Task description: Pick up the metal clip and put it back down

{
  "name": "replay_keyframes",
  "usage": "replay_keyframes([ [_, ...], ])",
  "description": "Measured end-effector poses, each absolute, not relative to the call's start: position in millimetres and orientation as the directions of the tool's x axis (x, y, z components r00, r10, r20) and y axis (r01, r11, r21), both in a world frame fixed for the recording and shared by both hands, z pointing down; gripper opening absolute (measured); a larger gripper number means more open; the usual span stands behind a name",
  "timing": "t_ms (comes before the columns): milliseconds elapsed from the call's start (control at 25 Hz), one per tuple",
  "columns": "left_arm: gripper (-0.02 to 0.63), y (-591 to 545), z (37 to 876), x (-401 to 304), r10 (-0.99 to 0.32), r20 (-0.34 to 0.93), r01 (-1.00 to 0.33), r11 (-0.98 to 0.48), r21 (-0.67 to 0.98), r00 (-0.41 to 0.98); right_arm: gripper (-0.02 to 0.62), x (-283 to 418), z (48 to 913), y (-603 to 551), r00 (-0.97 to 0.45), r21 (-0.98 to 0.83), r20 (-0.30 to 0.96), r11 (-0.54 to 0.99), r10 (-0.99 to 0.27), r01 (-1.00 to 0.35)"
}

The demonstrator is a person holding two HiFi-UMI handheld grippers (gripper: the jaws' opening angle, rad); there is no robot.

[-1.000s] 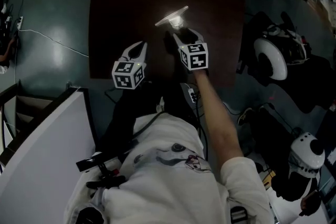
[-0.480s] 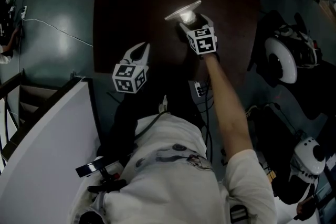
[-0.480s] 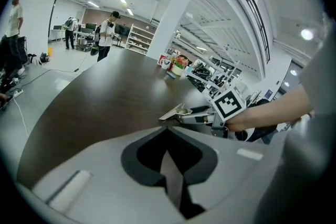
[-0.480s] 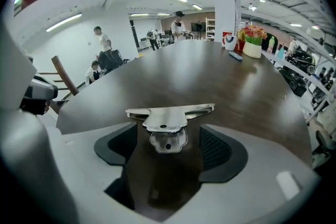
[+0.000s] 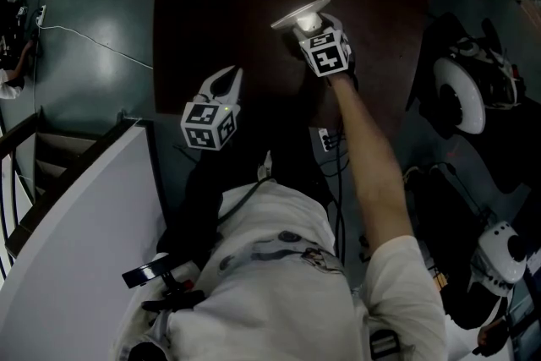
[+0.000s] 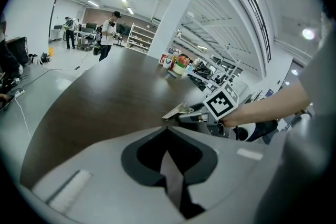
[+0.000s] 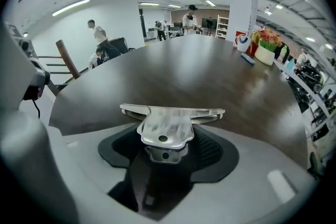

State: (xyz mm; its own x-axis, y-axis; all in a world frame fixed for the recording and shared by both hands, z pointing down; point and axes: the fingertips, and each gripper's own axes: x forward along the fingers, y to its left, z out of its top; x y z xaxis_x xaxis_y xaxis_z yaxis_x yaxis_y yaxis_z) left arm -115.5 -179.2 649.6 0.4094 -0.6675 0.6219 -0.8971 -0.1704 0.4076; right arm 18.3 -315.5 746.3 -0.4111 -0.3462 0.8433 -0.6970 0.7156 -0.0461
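Nearest the person, the left gripper (image 6: 167, 131) hangs idle over the table's edge, its jaws brought together on nothing, so the work belongs to the other hand. Further out, the right gripper (image 7: 167, 150) points steeply down at the dark wooden table (image 7: 210, 78), its jaws fairly wide and just now closing in a little. The metal clip (image 7: 164, 127) sits between them. Its two stacked handles point back into the gap, and its long flat mouth lies crosswise just past the jaw tips.

The pads seem to stand just off the handles rather than pressing them, though the shadow in the gap makes that hard to be sure of. I judge this to be the setting-down step, with the clip low at the tabletop and most likely let go.

The next move calls for drawing the right gripper straight back along the handles, with the jaws kept apart so that they do not drag the clip.
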Motion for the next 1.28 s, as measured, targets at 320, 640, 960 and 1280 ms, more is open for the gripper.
replay_keyframes([
  [320, -0.002, -181.0, 641.4, -117.6, -0.690, 0.594, -0.894, -0.185, 0.408, 0.414, 0.290, 21.4, 725.9, -303.8, -0.413, 0.017, 0.811, 0.723, -0.414, -0.690],
  [640, -0.002, -193.0, 607.3, -118.7, -0.739, 0.530, -0.892, -0.216, 0.398, 0.415, 0.290, 36.1, 655.1, -275.3, -0.475, -0.039, 0.700, 0.635, -0.534, -0.772],
  [960, -0.002, -228.5, 522.5, -107.9, -0.842, 0.332, -0.887, -0.314, 0.340, 0.425, 0.290, 61.8, 554.7, -243.2, -0.485, -0.130, 0.513, 0.494, -0.709, -0.860],
  [1280, -0.002, -244.2, 455.1, -105.2, -0.880, 0.182, -0.881, -0.382, 0.280, 0.439, 0.290, 78.7, 456.2, -242.6, -0.442, -0.107, 0.302, 0.431, -0.844, -0.896],
])
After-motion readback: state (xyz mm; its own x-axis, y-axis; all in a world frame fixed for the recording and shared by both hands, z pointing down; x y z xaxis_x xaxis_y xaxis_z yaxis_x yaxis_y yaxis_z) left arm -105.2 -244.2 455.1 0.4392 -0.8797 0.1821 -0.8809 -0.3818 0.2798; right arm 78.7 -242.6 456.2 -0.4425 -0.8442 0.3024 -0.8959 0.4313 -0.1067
